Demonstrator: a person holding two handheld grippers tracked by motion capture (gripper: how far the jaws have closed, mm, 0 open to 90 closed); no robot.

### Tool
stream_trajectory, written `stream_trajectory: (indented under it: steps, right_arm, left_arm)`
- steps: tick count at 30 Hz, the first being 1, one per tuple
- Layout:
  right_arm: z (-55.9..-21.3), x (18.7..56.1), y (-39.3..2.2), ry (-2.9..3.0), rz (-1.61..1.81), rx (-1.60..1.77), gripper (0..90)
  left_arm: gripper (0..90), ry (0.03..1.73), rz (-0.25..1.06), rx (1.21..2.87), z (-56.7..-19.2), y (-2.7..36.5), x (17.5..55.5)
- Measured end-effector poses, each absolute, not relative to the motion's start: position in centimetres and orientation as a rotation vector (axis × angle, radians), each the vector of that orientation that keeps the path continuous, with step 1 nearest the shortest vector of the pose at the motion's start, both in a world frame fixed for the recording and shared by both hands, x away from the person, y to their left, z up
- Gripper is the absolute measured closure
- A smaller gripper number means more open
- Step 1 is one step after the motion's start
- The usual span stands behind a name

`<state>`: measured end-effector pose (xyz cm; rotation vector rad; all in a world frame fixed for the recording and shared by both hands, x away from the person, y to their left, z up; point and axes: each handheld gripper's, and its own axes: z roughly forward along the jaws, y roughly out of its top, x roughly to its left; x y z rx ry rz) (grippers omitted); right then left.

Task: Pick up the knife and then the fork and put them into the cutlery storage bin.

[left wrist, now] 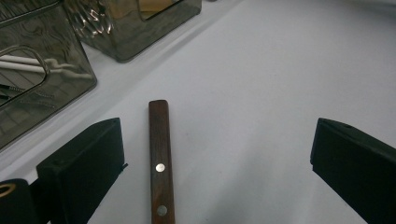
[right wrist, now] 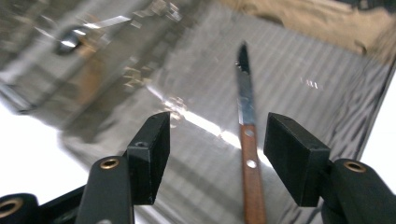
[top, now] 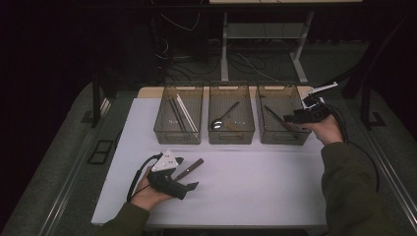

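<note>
right gripper (right wrist: 217, 154) hangs over the right-hand bin (top: 282, 120), jaws apart, a wooden-handled knife (right wrist: 247, 154) lying loose in there between them; left gripper (left wrist: 217, 163) sits wide open around another knife (left wrist: 160, 163) on the desk (top: 255, 187)

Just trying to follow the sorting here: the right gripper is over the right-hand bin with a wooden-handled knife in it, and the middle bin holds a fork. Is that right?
Nearly. The middle bin holds a spoon, not a fork; the high view shows its round bowl. The rest stands: the right gripper is over the right-hand bin, and the right gripper view shows the wooden-handled knife lying there between its open jaws.
</note>
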<state>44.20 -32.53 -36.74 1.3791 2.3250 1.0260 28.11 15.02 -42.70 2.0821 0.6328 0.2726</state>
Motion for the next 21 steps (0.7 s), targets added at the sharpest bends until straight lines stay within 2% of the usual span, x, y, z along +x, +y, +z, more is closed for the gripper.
stream_trajectory:
  steps: [4,10,16,21]
  right_arm:
    - [-35.9,41.8,-32.6,2.300,1.163,1.291,32.3]
    - [-35.7,38.5,-31.9,2.261,1.197,1.198,24.9]
    - [-36.6,35.6,-31.1,2.247,1.227,1.151,19.2]
    - [-38.0,33.3,-31.0,2.230,1.281,1.156,18.1]
  left_arm:
    - [1.3,0.633,0.277,2.085,-42.7,15.0,28.1]
    - [1.5,0.641,0.281,2.095,-42.7,15.0,28.2]
    - [1.5,0.649,0.284,2.090,-42.7,15.0,28.2]
    - [1.9,0.659,0.289,2.098,-42.8,15.1,28.3]
